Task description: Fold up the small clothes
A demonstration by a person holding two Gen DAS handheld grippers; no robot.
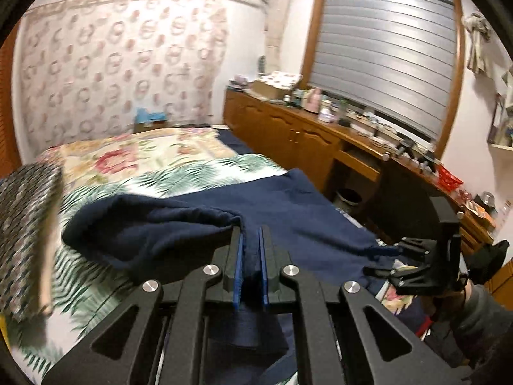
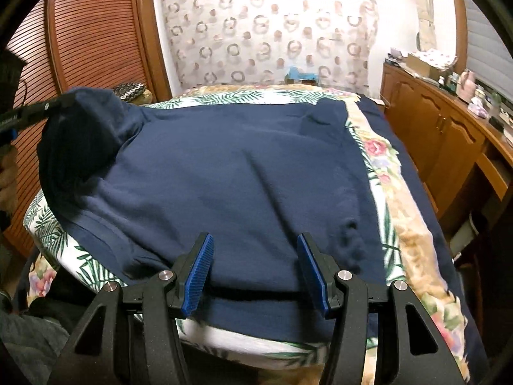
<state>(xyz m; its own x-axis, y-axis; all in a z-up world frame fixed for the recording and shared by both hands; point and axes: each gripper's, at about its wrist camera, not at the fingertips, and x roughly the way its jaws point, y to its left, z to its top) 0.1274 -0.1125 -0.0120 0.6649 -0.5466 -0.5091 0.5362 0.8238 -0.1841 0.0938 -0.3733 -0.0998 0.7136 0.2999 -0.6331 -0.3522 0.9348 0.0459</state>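
Left hand-held gripper [image 1: 250, 240]: pads clamped on a fold of the navy garment [image 2: 224, 176], that corner lifted off the bed [image 2: 413, 224]. Right hand-held gripper [image 2: 255, 271]: pads spread apart, empty, hovering over the garment's near edge. Rest of the garment lies flat on the leaf-print bedspread [image 2: 57, 234]. Wooden cabinets [image 2: 442, 134] along the right wall.

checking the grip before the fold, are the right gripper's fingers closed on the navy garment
No, the right gripper has its blue-padded fingers spread wide apart above the navy garment, gripping nothing.
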